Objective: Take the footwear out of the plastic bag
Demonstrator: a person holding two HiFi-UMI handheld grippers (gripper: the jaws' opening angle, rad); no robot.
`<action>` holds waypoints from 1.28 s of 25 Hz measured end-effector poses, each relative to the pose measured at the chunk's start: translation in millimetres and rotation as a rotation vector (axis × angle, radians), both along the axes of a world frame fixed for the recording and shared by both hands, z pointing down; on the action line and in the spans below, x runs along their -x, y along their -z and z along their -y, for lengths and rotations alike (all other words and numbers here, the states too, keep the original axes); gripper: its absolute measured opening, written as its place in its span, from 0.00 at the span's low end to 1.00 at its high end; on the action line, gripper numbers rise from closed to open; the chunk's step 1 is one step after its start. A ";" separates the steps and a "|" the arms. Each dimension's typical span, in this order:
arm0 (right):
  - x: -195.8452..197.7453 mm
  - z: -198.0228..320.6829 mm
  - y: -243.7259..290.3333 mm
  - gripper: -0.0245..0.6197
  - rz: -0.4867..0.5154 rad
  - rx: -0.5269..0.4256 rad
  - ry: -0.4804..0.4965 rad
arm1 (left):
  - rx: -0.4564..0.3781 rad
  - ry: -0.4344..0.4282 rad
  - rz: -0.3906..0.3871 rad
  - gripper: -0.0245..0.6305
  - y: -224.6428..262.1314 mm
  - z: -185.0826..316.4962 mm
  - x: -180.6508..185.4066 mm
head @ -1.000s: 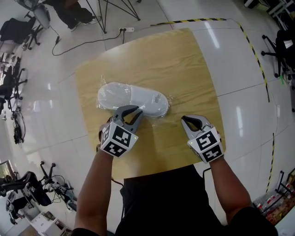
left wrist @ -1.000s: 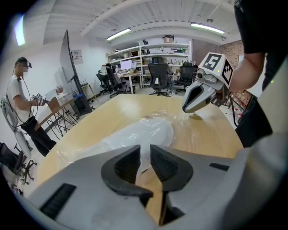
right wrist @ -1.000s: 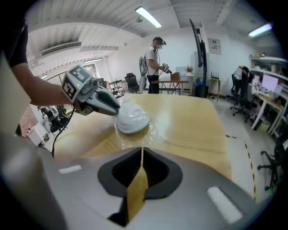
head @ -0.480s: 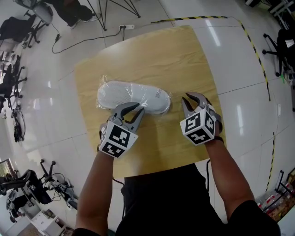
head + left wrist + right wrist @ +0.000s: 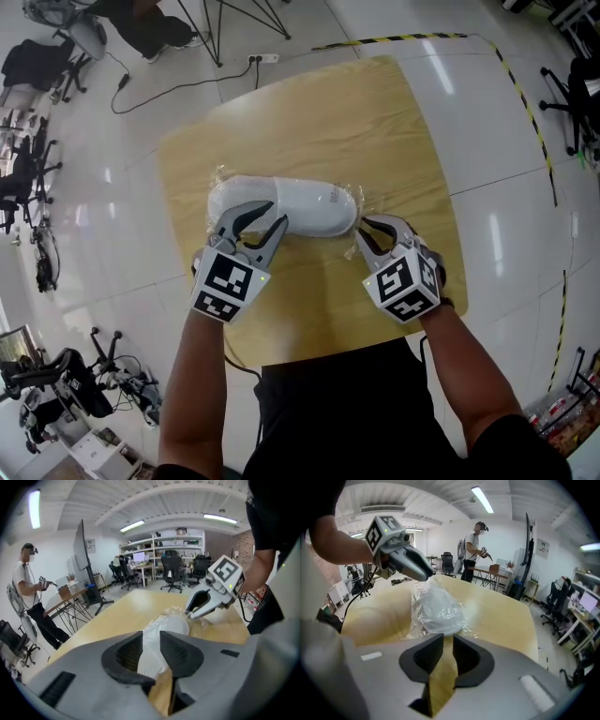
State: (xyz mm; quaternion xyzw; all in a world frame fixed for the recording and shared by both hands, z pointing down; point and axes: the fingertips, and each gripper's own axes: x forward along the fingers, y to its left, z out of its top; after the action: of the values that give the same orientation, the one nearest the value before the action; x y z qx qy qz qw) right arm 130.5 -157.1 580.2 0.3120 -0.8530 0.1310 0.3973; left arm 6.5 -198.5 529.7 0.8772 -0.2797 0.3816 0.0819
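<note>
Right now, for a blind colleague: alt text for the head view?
White slipper in a plastic bag on a wooden table. Left gripper, fingers just opened wider, hovers over its near edge, not gripping; right gripper, fingers just narrowed, empty, by the bag's end.

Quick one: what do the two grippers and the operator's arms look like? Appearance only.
Both the left gripper and right gripper are light grey plastic with curved, pincer-like jaws and dark ribbed pads. Each carries a white cube printed with black square markers. Forearms are bare; the person wears a black top.
</note>
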 end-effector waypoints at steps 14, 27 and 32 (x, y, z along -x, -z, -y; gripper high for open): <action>1.4 7.5 -0.8 0.24 0.238 0.163 -0.101 | 0.142 0.150 -0.054 0.11 -22.7 9.7 8.0; 4.2 28.1 -2.6 0.29 0.556 0.505 -0.394 | 0.060 0.087 0.033 0.11 -13.3 6.0 4.9; 7.1 27.0 -7.4 0.24 0.509 0.510 -0.394 | 0.051 0.071 0.072 0.11 -17.5 4.2 5.0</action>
State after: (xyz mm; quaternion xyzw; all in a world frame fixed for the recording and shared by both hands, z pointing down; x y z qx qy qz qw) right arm 123.5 -184.2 587.6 0.3185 -0.7883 0.4848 0.2054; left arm 1.5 -202.7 547.2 0.8500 -0.3037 0.4168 0.1075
